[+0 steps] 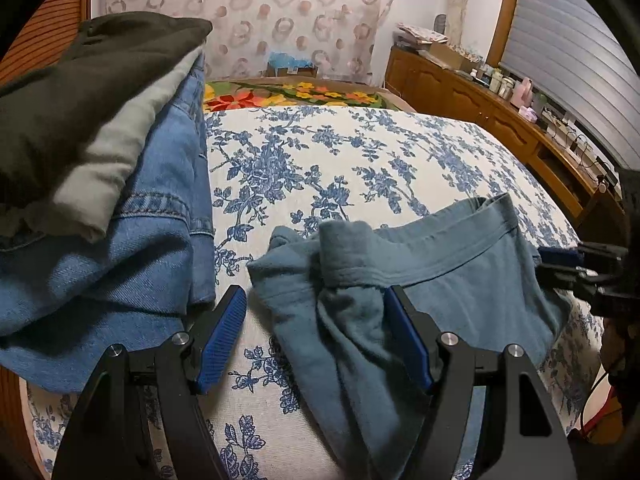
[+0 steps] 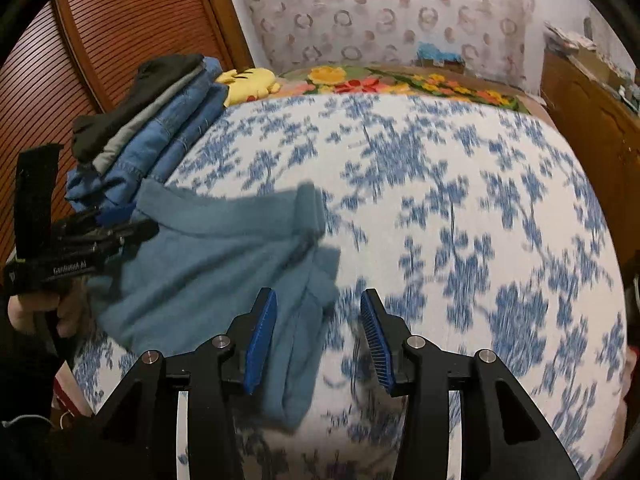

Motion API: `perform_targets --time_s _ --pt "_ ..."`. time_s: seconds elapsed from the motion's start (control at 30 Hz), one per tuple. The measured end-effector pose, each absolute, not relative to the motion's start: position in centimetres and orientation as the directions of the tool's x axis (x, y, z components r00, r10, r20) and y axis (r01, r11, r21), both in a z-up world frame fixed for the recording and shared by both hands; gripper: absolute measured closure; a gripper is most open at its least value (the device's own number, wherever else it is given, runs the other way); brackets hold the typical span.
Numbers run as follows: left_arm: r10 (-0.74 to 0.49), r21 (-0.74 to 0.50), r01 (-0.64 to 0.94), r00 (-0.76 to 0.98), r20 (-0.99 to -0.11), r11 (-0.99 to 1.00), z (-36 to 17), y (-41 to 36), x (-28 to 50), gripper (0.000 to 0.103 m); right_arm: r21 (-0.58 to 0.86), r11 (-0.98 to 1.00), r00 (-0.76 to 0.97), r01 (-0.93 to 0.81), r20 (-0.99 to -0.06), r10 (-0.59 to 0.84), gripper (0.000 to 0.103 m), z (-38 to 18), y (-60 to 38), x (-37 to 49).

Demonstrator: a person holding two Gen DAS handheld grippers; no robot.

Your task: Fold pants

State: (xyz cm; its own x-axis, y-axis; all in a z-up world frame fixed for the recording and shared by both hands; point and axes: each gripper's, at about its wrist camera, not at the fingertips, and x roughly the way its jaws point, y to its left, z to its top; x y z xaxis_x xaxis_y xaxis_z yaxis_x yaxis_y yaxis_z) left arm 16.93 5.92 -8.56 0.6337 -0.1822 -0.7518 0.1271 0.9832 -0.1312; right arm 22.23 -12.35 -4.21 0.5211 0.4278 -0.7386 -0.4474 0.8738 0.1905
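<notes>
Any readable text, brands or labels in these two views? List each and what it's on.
"GenRobot.AI" (approximate, letters small and soft): white print on the black body of the left claw, seen in the right wrist view.
Small white mark at the end of the same body: too small to read.
Boxes and bottles on the wooden sideboard: any labels too small to read.
No print visible on the blue pants or the stack of folded clothes.
</notes>
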Motion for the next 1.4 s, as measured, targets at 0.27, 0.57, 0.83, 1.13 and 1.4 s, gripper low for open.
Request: perform_targets --time_s 0.27,0.57,0.83,1.13,1.4 --pt "-0.188 -0.138 0.128 0.633 -0.751 0.982 -9.1 6.1 16.9 0.03 0.207 0.869 0.519 -0.45 -0.731 0.443 0.057 -4.7 -11.5 22.4" --pt "-0.188 -0.138 0.127 0.634 -0.75 0.982 -9.1 6.0 16.9 0.03 0.16 0.858 0.541 -0.488 -0.716 0.441 0.057 -5.3 -9.0 24.1" --pt "-0.19 -0.141 0.128 0.632 -0.751 0.982 -9.1 6.1 16.9 0.03 0.078 0.86 0.59 -0.504 -0.697 0.408 0.056 -6.0 -7.9 23.6" --pt "-0.234 -0.21 0.112 0.617 -0.751 0.971 -8.7 6.8 18.0 0.03 0.101 0.857 0.581 -0.506 -0.694 0.425 0.056 -6.0 -8.0 23.6" --pt "-0.262 -0.256 0.101 0.621 -0.739 0.961 -8.8 7.4 18.2 0.054 0.117 0.855 0.577 -0.505 -0.691 0.435 0.056 -5.9 -8.4 23.6"
